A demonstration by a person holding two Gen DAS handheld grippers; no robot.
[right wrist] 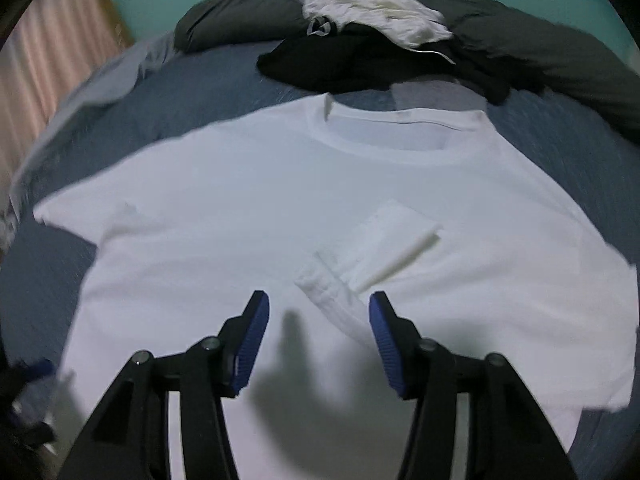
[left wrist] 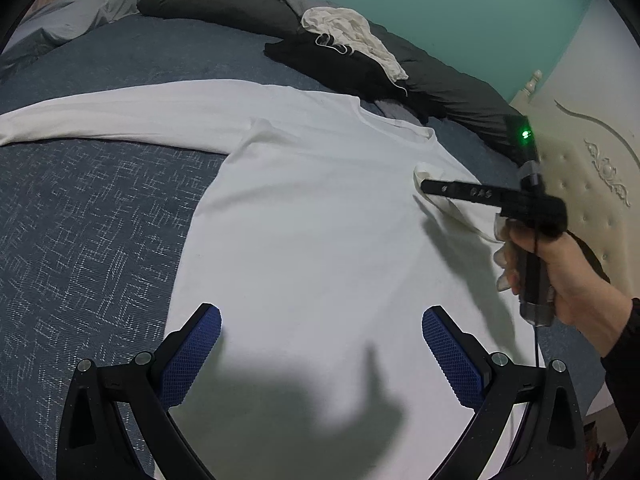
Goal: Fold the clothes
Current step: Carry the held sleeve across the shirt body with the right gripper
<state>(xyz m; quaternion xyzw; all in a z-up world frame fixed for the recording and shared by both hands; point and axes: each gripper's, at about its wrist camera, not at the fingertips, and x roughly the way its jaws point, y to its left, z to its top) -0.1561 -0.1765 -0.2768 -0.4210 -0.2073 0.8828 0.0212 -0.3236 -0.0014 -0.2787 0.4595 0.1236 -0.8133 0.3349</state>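
A white long-sleeved shirt (left wrist: 312, 208) lies flat on the blue bed, collar toward the far side; it fills the right wrist view (right wrist: 248, 200) too. Its left sleeve (left wrist: 104, 116) stretches out to the left. Its right sleeve (right wrist: 384, 248) is folded in across the chest, cuff near the middle. My left gripper (left wrist: 321, 316) is open and empty, hovering above the shirt's lower body. My right gripper (right wrist: 319, 304) is open and empty just above the folded sleeve's cuff; it also shows in the left wrist view (left wrist: 426, 186), over the shirt's right side.
A pile of black and cream clothes (left wrist: 344, 48) lies at the far side against a dark grey rolled duvet (left wrist: 224, 0). A cream padded headboard (left wrist: 592, 184) stands to the right. The patterned blue bedspread (left wrist: 88, 240) lies left of the shirt.
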